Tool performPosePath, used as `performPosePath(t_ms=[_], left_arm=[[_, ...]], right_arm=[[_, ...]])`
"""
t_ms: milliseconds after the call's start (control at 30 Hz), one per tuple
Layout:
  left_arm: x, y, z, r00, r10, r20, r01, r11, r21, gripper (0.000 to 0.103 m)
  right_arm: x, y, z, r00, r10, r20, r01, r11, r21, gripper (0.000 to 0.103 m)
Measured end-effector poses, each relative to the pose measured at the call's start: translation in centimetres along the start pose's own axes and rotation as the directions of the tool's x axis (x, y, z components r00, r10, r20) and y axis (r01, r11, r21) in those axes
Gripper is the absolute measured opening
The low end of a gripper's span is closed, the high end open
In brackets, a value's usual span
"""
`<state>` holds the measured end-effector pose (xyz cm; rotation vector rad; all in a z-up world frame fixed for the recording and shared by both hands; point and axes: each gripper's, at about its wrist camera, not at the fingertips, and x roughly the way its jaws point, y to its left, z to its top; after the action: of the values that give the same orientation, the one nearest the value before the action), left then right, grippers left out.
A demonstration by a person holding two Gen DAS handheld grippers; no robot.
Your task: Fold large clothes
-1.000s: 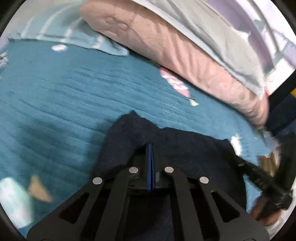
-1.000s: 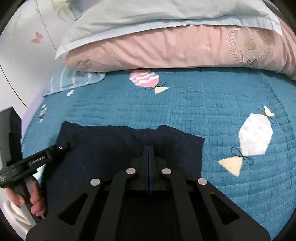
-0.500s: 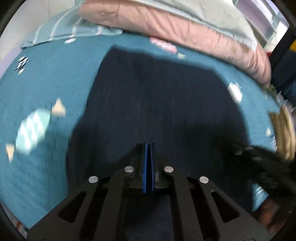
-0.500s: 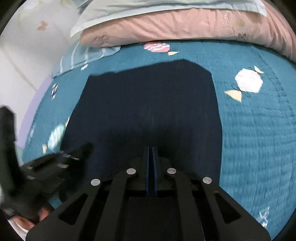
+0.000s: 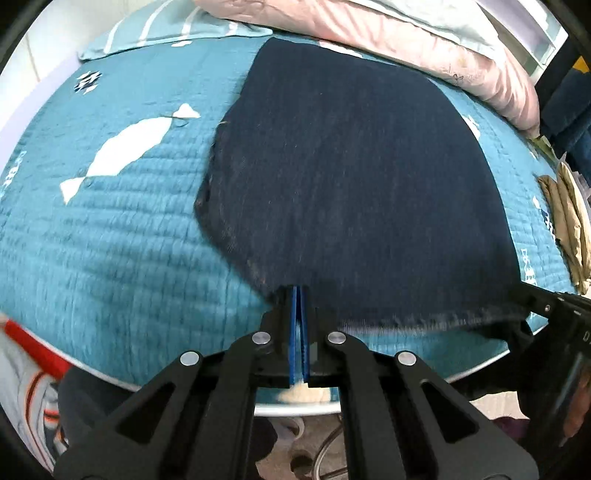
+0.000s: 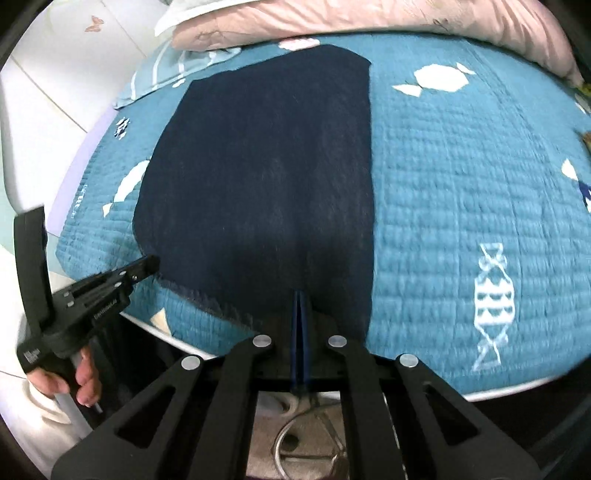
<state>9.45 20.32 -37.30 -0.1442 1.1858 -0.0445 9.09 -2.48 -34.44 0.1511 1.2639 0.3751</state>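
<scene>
A large dark navy garment (image 5: 351,166) lies spread flat on the teal quilted bed (image 5: 110,240), reaching from the pillows to the bed's near edge. My left gripper (image 5: 299,293) is shut on the near-left part of its hem. In the right wrist view that gripper (image 6: 153,263) pinches the garment (image 6: 266,177) at its left corner, held by a person's hand (image 6: 85,380). My right gripper (image 6: 298,297) is shut on the hem near the right corner. The left wrist view shows it (image 5: 528,295) at the far right. The hem between the two is stretched and slightly lifted.
Pink and pale pillows (image 5: 406,40) line the far side of the bed, with a striped blue pillowcase (image 5: 166,26) at the far left. Tan folded clothes (image 5: 565,221) lie at the bed's right edge. The white bed rim (image 6: 517,391) and floor are just below the grippers.
Both grippers have drawn back from near the pillows to the bed's near edge, staying shut. The garment, bunched before, has been pulled out long and flat across the quilt.
</scene>
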Motion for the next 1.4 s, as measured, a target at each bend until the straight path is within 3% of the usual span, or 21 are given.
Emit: performPosePath(t_ms=[100,133,167,200,233,267,367,467,667,767,833,967,1067,1133,1200,1267,1300,1333,1367,1400], left_arm=[[-1.2,-0.2,-0.3,1.0,-0.001,-0.016,0.001,1.0,0.002,0.005],[-1.9,-0.3,-0.3,1.0,-0.007,-0.02,0.007,1.0,0.01,0.012],[-2.1,-0.2,-0.1,1.0,-0.013,-0.024,0.014,1.0,0.013,0.021],[-2.6,-0.1,0.2,0.999,-0.028,-0.031,0.029,0.999,0.015,0.058],[-3.2,0.0,0.6,0.998,-0.053,-0.025,0.053,0.998,0.016,0.09],[-4.0,0.2,0.8,0.997,-0.082,0.002,0.082,0.996,0.016,0.092],[-5.8,0.6,2.3,0.99,-0.135,0.044,0.133,0.99,0.039,0.092],[-5.9,1.4,4.2,0.987,-0.157,0.039,0.156,0.987,0.045,0.092],[-2.0,3.8,9.7,0.977,-0.211,-0.043,0.212,0.977,0.025,0.092],[1.5,5.3,12.0,0.976,-0.193,-0.106,0.192,0.981,-0.019,0.092],[3.2,6.1,13.0,0.967,-0.218,-0.129,0.212,0.976,-0.056,0.092],[6.1,7.3,14.5,0.941,-0.294,-0.167,0.273,0.952,-0.139,0.092],[7.9,7.6,15.1,0.914,-0.364,-0.178,0.334,0.926,-0.179,0.092],[8.6,7.4,15.4,0.9,-0.397,-0.18,0.367,0.913,-0.175,0.096],[8.8,6.9,15.8,0.892,-0.41,-0.19,0.385,0.91,-0.155,0.096],[9.0,6.7,16.0,0.876,-0.435,-0.211,0.416,0.9,-0.13,0.096],[8.9,6.7,15.9,0.859,-0.466,-0.214,0.448,0.885,-0.131,0.094],[8.7,6.8,15.8,0.804,-0.554,-0.218,0.532,0.833,-0.153,0.081],[8.6,6.9,15.7,0.788,-0.576,-0.216,0.552,0.817,-0.167,0.076],[8.4,6.9,15.7,0.8,-0.556,-0.225,0.531,0.831,-0.163,0.068]], right_arm=[[-0.6,-0.1,0.0,0.999,-0.005,-0.034,0.005,1.0,0.007,0.004],[-0.9,-0.4,0.0,0.998,0.016,-0.064,-0.014,0.999,0.029,0.008],[-1.1,-0.6,0.2,0.996,0.036,-0.082,-0.033,0.998,0.046,0.018],[-1.3,-0.9,0.4,0.993,0.057,-0.101,-0.051,0.996,0.068,0.031],[-1.7,-1.3,0.6,0.991,0.08,-0.108,-0.07,0.993,0.092,0.072],[-2.2,-2.1,0.8,0.989,0.114,-0.089,-0.101,0.985,0.14,0.085],[-4.0,-3.7,1.5,0.988,0.155,0.011,-0.154,0.965,0.21,0.085],[-4.1,-5.0,2.8,0.987,0.16,0.013,-0.158,0.959,0.235,0.087],[-2.6,-6.6,6.6,0.982,0.189,0.016,-0.187,0.952,0.243,0.092],[-0.8,-7.0,8.6,0.979,0.204,0.002,-0.199,0.95,0.239,0.092],[0.8,-7.2,9.7,0.974,0.227,-0.022,-0.216,0.949,0.231,0.092],[4.2,-7.4,11.5,0.964,0.253,-0.079,-0.232,0.95,0.21,0.092],[6.0,-7.7,12.5,0.957,0.281,-0.075,-0.262,0.945,0.198,0.092],[7.2,-8.1,13.1,0.949,0.304,-0.08,-0.28,0.934,0.222,0.092],[8.4,-8.4,13.5,0.924,0.377,-0.071,-0.349,0.903,0.251,0.097],[9.3,-8.7,13.8,0.918,0.394,-0.054,-0.364,0.888,0.281,0.097],[9.3,-8.7,13.9,0.917,0.396,-0.044,-0.368,0.883,0.292,0.097],[9.2,-8.3,14.1,0.905,0.424,-0.037,-0.397,0.872,0.286,0.094],[9.0,-7.9,14.3,0.887,0.46,-0.044,-0.432,0.859,0.274,0.091],[8.5,-7.5,14.4,0.896,0.441,-0.052,-0.415,0.874,0.251,0.089]])
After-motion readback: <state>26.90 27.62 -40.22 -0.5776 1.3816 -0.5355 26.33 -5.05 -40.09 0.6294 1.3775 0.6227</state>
